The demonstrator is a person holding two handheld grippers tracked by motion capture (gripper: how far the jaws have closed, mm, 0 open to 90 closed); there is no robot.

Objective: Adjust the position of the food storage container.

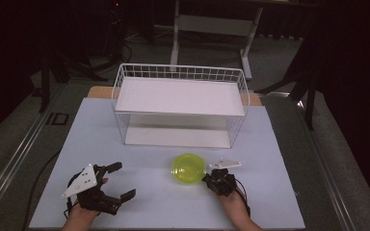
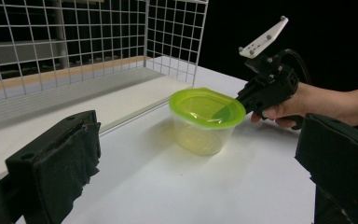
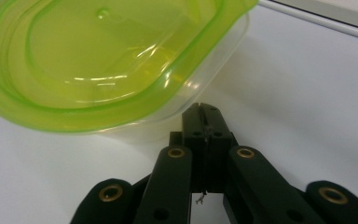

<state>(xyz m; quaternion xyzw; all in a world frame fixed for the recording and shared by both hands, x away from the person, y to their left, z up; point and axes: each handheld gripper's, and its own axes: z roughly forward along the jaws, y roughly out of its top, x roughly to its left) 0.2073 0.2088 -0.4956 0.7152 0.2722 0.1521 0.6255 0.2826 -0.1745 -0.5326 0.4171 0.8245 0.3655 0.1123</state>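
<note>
A white table holds a white wire basket with two flat white shelves, up at 12 o'clock from the table's middle. In front of the basket, toward 5 o'clock from it, sits a small clear tub with a green lid on top.

The right gripper is at 4 o'clock from the tub, held by a hand that comes in from the bottom. In the right gripper view its two black jaws are pressed flat together with no gap, and their tip sits right at the tub's wall, just under the edge of the green lid (I cannot tell if the tip truly touches the tub). It has nothing between its jaws.

The left gripper rests at 8 o'clock from the tub, well apart from it. Its jaws are spread wide and hold nothing. In the left gripper view the tub stands between the two jaws, far off, with the right gripper at its rim.
</note>
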